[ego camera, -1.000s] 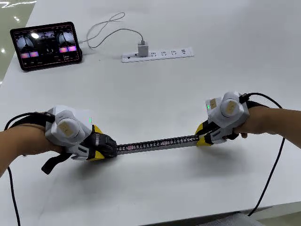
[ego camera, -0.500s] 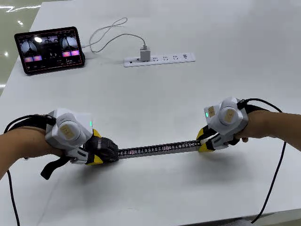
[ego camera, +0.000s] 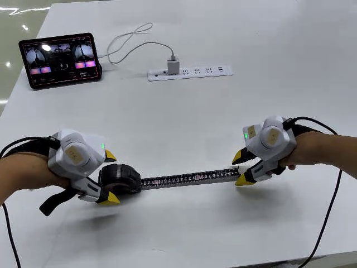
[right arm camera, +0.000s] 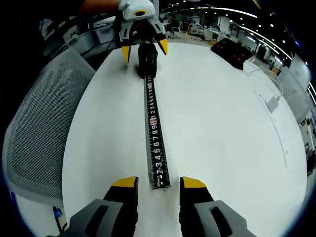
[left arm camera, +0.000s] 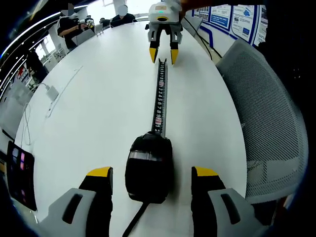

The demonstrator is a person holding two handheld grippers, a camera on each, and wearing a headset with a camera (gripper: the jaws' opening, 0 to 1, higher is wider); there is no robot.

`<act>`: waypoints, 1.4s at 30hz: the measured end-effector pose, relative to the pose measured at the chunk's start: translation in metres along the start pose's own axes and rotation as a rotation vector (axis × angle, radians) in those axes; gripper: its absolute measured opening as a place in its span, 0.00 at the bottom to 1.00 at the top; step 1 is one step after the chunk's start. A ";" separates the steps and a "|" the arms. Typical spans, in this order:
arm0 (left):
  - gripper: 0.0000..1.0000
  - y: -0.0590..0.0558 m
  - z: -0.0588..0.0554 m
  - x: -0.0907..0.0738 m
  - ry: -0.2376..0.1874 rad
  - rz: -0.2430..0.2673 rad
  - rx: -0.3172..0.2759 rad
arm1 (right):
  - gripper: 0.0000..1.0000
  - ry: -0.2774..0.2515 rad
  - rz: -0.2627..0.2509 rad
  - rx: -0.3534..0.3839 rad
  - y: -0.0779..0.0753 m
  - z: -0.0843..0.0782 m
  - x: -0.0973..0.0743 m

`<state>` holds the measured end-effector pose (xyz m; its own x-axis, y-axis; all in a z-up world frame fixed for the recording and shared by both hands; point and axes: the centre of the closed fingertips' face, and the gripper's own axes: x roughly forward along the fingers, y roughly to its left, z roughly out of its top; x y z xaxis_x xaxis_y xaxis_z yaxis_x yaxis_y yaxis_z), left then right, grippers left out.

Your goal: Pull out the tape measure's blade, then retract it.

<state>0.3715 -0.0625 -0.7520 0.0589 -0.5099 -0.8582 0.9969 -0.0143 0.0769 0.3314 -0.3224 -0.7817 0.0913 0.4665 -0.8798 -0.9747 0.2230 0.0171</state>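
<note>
A black tape measure case lies on the white table with its blade pulled out to the right, flat on the surface. My left gripper is open, its yellow-tipped fingers on either side of the case without touching it. My right gripper is open at the blade's free end. In the right gripper view the blade runs away from me and its end hook sits between my right gripper's tips, with a gap on each side. The left gripper shows at the far end.
A tablet with a lit screen sits at the back left. A white power strip with a charger and cable lies behind the work. A grey mesh chair stands at the table's near edge. Black cables trail from both wrists.
My left gripper has opened and let go of the tape measure case, backing off slightly. My right gripper's jaws have spread off the blade end. The blade stays extended.
</note>
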 end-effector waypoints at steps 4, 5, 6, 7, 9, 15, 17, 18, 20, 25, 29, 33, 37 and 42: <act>0.65 -0.002 -0.003 -0.003 -0.004 0.005 -0.028 | 0.36 -0.021 -0.018 0.030 -0.003 0.003 -0.005; 0.67 -0.002 -0.005 -0.004 -0.004 0.010 -0.034 | 0.38 -0.031 -0.022 0.042 -0.004 0.004 -0.007; 0.69 -0.002 -0.005 -0.004 -0.010 0.013 -0.045 | 0.39 -0.035 -0.029 0.046 -0.005 0.004 -0.008; 0.72 -0.002 -0.005 -0.005 -0.016 0.016 -0.056 | 0.40 -0.038 -0.036 0.050 -0.005 0.004 -0.009; 0.75 -0.001 -0.007 -0.007 -0.021 0.025 -0.082 | 0.41 -0.046 -0.053 0.069 -0.006 0.003 -0.012; 0.79 -0.001 -0.008 -0.011 -0.053 0.045 -0.142 | 0.48 -0.087 -0.107 0.137 -0.008 0.000 -0.021; 0.85 0.001 -0.008 -0.011 -0.066 0.061 -0.159 | 0.50 -0.101 -0.121 0.158 -0.006 0.001 -0.024; 0.87 0.001 -0.010 -0.011 -0.067 0.067 -0.178 | 0.51 -0.109 -0.134 0.172 -0.006 0.000 -0.026; 0.86 0.003 -0.009 -0.013 -0.082 0.096 -0.224 | 0.53 -0.125 -0.148 0.201 -0.004 -0.002 -0.031; 0.88 0.004 -0.003 -0.019 -0.157 0.140 -0.299 | 0.56 -0.174 -0.183 0.270 0.002 -0.002 -0.042; 0.91 0.005 -0.004 -0.027 -0.205 0.181 -0.373 | 0.60 -0.207 -0.226 0.313 0.005 -0.005 -0.050; 0.96 0.010 -0.010 -0.037 -0.262 0.231 -0.478 | 0.65 -0.247 -0.263 0.356 0.010 -0.005 -0.061; 0.99 0.018 -0.016 -0.052 -0.343 0.307 -0.584 | 0.67 -0.279 -0.323 0.392 0.010 -0.010 -0.072; 0.99 0.015 -0.034 -0.061 -0.340 0.361 -0.629 | 0.75 -0.299 -0.360 0.395 0.016 -0.017 -0.077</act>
<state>0.3844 -0.0028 -0.7156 0.4658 -0.6260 -0.6254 0.7673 0.6377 -0.0669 0.3051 -0.3690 -0.7220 0.5102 0.5103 -0.6923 -0.7279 0.6850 -0.0315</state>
